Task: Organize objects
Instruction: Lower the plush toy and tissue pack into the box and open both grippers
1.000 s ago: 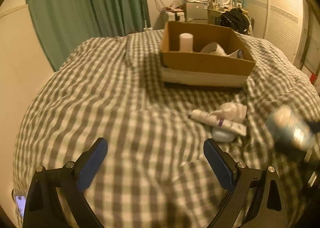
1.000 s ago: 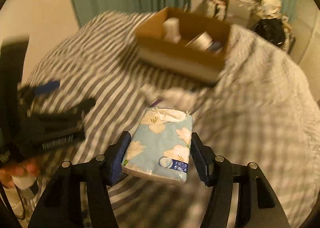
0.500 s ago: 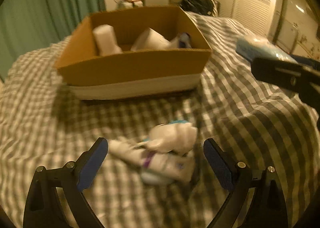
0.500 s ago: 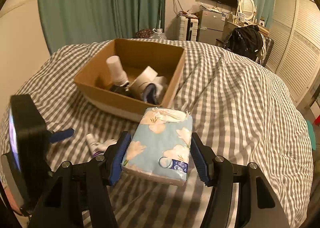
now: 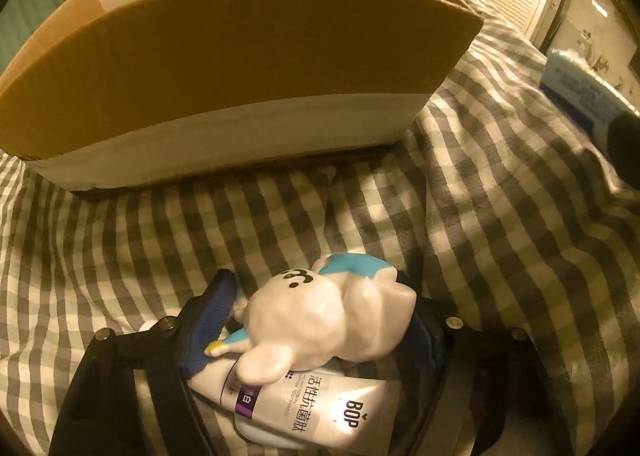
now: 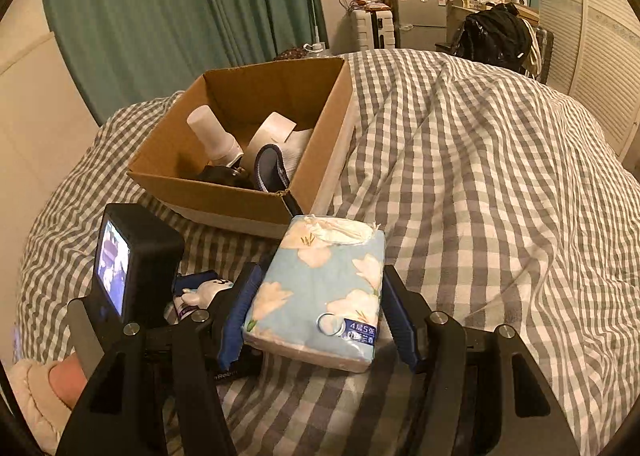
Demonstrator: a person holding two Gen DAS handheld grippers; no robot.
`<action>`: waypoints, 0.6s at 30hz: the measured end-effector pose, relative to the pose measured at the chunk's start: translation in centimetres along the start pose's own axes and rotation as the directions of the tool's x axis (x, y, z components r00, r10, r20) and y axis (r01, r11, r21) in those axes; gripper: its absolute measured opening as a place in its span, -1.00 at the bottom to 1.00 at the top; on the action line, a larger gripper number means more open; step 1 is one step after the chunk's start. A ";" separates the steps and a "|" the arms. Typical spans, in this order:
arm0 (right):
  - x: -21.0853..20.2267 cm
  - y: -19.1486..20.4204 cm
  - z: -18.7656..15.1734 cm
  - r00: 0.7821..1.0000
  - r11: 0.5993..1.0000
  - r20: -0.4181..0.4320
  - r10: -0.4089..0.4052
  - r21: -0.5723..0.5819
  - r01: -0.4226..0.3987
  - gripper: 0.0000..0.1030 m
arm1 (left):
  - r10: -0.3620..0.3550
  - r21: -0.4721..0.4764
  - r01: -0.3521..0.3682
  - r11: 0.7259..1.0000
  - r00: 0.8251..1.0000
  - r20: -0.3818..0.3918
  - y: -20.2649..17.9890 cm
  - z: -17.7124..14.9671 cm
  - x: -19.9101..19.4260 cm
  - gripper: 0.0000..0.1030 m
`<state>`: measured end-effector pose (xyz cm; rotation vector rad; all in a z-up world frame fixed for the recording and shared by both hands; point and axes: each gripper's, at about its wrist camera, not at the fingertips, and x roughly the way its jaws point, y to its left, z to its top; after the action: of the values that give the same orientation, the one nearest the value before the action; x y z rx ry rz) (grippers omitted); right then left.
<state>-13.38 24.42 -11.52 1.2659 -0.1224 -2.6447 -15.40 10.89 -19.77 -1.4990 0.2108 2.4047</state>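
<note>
Left gripper [image 5: 316, 320] lowered over white rabbit figurine [image 5: 324, 328] lying on BOP toothpaste tube [image 5: 312, 412], on checked bedspread [image 5: 500, 240] just in front of cardboard box [image 5: 224, 67]. Jaws just been closing, figurine between them; left pad close beside it, right pad hidden behind it, contact not confirmed. Right gripper [image 6: 320, 310] clamped on blue floral tissue pack [image 6: 320, 292], held above the bed near the box's corner. Inside box: white bottle [image 6: 214, 133], tape roll [image 6: 268, 135], dark items. Green curtain [image 6: 168, 11] behind.
</note>
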 end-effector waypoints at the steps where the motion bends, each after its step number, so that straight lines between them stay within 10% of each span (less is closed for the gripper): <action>1: 0.1 0.0 0.0 1.000 1.000 -0.001 -0.001 0.000 0.001 0.16 | 0.003 0.002 -0.003 1.000 1.000 0.002 -0.1 0.0 -0.1 0.53; 18: -3.5 2.5 -0.1 0.994 0.995 0.078 -0.081 -0.055 0.086 0.16 | 0.034 -0.031 -0.029 0.999 0.987 0.158 0.1 0.2 -9.9 0.53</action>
<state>-10.76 22.71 -8.48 1.1774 -0.0034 -2.7467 -11.55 9.11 -10.80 -1.3168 0.1664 2.5473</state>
